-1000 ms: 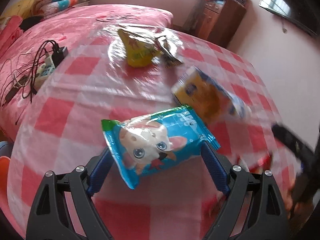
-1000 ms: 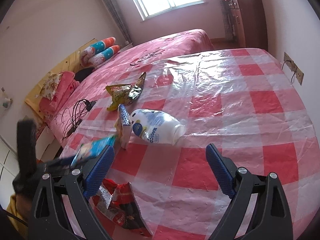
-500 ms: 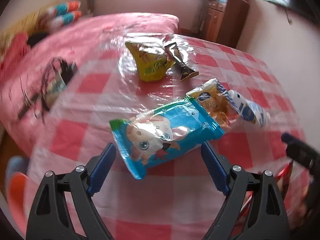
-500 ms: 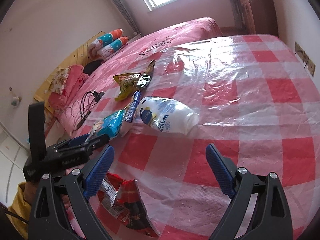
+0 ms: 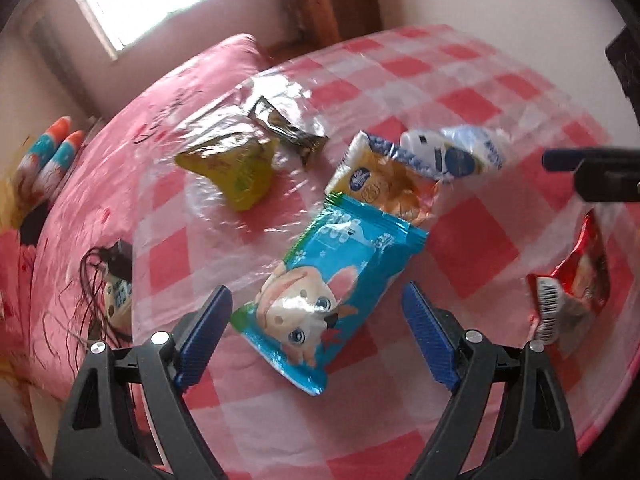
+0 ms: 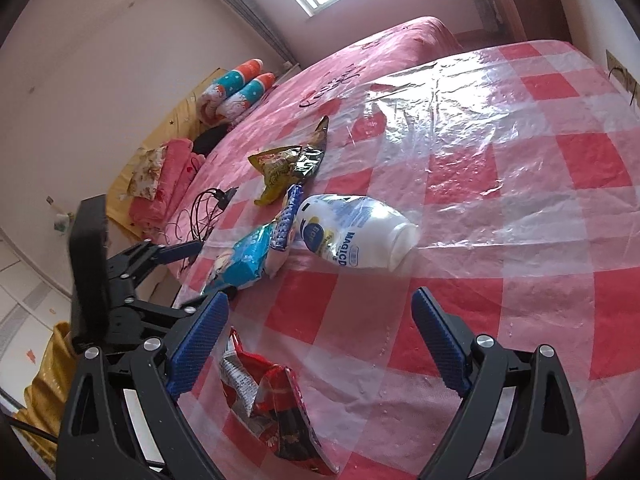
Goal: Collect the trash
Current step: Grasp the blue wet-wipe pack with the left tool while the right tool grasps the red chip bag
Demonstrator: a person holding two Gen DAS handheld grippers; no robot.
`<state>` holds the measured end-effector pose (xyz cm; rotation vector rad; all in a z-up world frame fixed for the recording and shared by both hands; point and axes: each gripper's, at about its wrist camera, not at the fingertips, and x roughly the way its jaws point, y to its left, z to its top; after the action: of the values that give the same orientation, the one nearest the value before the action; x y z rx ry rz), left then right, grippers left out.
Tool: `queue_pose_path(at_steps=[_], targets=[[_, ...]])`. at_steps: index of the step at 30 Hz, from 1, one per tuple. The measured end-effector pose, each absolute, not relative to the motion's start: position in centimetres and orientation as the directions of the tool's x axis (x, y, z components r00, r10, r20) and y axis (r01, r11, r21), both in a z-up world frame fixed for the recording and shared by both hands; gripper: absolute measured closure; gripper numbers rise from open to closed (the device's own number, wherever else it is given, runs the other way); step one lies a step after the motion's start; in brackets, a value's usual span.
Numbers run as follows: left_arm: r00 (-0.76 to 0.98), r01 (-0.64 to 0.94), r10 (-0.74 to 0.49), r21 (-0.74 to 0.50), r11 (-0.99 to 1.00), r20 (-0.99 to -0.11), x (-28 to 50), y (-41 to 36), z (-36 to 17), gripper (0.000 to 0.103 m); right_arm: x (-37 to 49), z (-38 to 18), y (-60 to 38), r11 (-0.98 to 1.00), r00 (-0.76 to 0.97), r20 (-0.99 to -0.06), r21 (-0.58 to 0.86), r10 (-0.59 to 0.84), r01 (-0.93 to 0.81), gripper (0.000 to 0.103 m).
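Now left hand-held gripper [image 5: 316, 312] wide, straddling blue packet [image 5: 332, 280].

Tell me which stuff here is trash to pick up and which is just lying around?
Trash to collect: blue wrapper, orange snack bag, white bottle, yellow bag, dark wrapper, red wrapper.

Just lying around: charger and cables, rolled pillows, checked tablecloth.

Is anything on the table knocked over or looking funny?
Yes. The white bottle lies tipped on its side in the middle of the checked table, beside the blue puppy wrapper. A red wrapper near the table's edge is crumpled and torn open. Nothing looks spilled.
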<state>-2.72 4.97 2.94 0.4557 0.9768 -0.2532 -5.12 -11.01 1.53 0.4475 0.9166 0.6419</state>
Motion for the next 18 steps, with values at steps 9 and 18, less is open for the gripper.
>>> queue_pose_path(at_steps=[9,18], targets=[[0.465,0.427,-0.114,0.11,0.897,-0.878,-0.1,6.4,1.0,0.016,-4.9,1.3,-9.5,0.721,0.403,-0.598,0.6,0.692,-0.347,0.011],[0.52,0.37,-0.213,-0.007,0.929,-0.827,-0.6,7.6,0.3,0.029,-6.7,0.7,-7.5,0.743,0.374,-0.645,0.535,0.666,-0.402,0.011]])
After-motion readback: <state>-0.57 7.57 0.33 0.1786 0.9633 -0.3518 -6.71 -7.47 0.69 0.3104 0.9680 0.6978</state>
